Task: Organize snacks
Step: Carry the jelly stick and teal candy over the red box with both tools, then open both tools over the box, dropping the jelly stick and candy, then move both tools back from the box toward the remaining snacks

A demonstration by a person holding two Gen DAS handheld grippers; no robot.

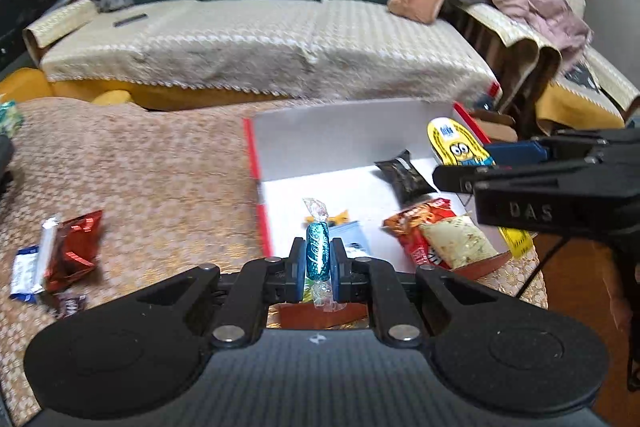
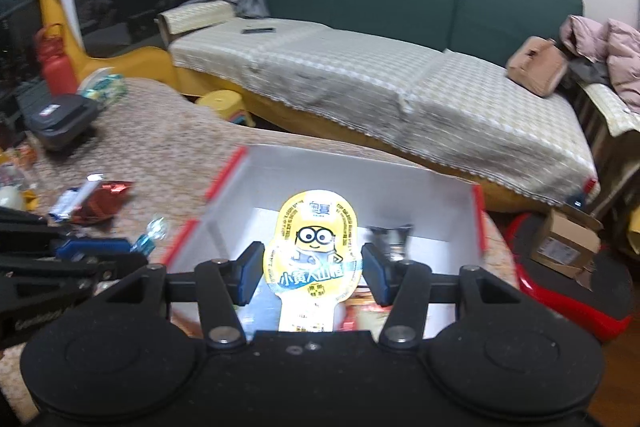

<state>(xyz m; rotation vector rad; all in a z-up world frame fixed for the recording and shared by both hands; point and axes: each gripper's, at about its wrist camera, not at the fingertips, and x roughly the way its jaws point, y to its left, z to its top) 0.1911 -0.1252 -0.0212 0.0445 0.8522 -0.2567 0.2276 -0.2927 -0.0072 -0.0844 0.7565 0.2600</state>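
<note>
My left gripper point(image 1: 318, 259) is shut on a teal foil-wrapped candy point(image 1: 317, 253), held upright over the near left edge of the white box with red rims point(image 1: 256, 163). My right gripper point(image 2: 312, 273) holds a yellow minion-print snack pack point(image 2: 314, 251) over the same box point(image 2: 224, 179); its jaws stand wide, with gaps showing on both sides of the pack. In the left wrist view the pack point(image 1: 454, 143) sticks out past the right gripper's fingers over the box's right side. The box holds a black packet point(image 1: 402, 175), a red chip bag point(image 1: 432, 231) and a blue packet point(image 1: 352, 235).
Loose snacks, a red foil packet point(image 1: 74, 251) and a blue-white bar point(image 1: 28, 271), lie on the woven table cover left of the box. A covered sofa point(image 1: 260, 39) stands behind the table. A black case point(image 2: 60, 119) sits at the table's far left. A cardboard carton point(image 2: 564, 243) sits right.
</note>
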